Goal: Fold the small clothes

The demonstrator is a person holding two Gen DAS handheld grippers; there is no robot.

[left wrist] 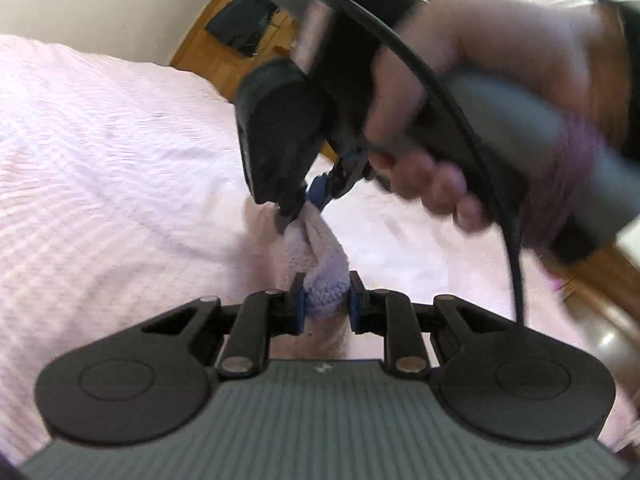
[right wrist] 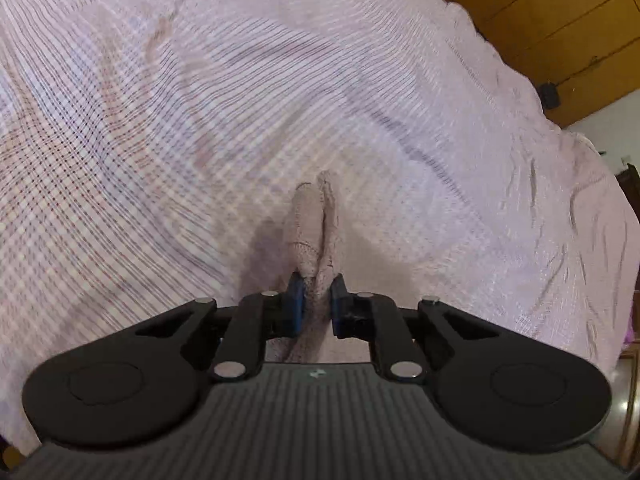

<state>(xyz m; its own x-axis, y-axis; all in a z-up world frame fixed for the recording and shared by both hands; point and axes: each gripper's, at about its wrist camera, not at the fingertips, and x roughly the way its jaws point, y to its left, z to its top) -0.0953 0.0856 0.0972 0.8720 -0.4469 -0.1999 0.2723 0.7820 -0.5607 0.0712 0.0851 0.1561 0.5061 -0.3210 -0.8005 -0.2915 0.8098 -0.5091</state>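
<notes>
Bedding fills both views: a pale pink checked bedspread (right wrist: 200,120), rumpled into soft ridges, with wooden floor (right wrist: 540,12) showing past its far right edge. Above it hangs 1 small knitted garment (left wrist: 320,256), pale pink and ribbed, apparently a sock or similar, though blur keeps me from being sure. It is stretched between 2 tools. Nearest in the left wrist view, the left gripper (left wrist: 325,304) is clenched on 1 bunched end, blue pads pressing the knit from both sides. Farther off, a hand (left wrist: 432,128) steers the right gripper (left wrist: 298,210) steeply downward, its tips pinching the other end. From the right wrist view, the same tool (right wrist: 317,304) has the knit gathered between its pads, with 2 loose lobes (right wrist: 314,216) dangling toward the bedspread, not clearly touching it. My judgement: this piece is very light, limp and stretchy, will sag wherever unsupported, and cannot be damaged by a firm squeeze. Holds at the 2 extreme ends or corners suit it best, since a mid-body pinch only wads it up.
</notes>
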